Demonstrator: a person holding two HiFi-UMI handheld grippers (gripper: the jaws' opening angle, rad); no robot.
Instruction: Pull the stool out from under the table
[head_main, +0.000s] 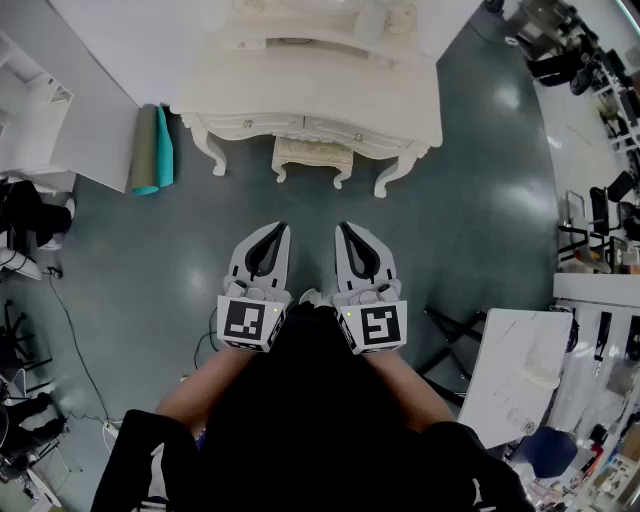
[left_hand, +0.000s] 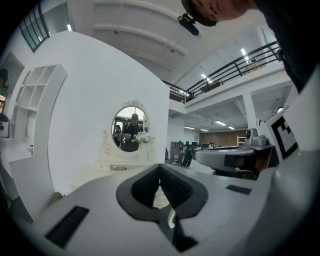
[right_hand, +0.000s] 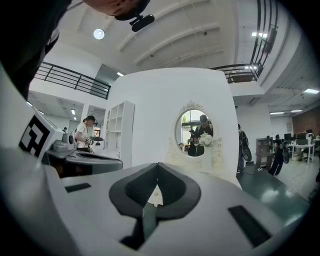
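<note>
Stool (head_main: 312, 155) and grippers are apart, with bare floor between them. Nearest to me, I hold the left gripper (head_main: 282, 230) and the right gripper (head_main: 342, 230) side by side in front of my body, both pointing ahead towards the furniture. Each has its jaws pressed together with nothing between them, and each gripper view shows the dark pads meeting at the tips. Beneath and beyond them lies the dark grey-green floor (head_main: 120, 260). Further on, the cream stool sits tucked between the front legs of the white dressing table (head_main: 250, 125). Its carved front edge and two front legs show just below the table's drawer front. To the left of the table, two rolled mats (head_main: 153, 150), one olive and one teal, rest beside a white wall (head_main: 100, 80). At the back of the table stands an oval mirror (left_hand: 131, 127), seen in both gripper views.
</note>
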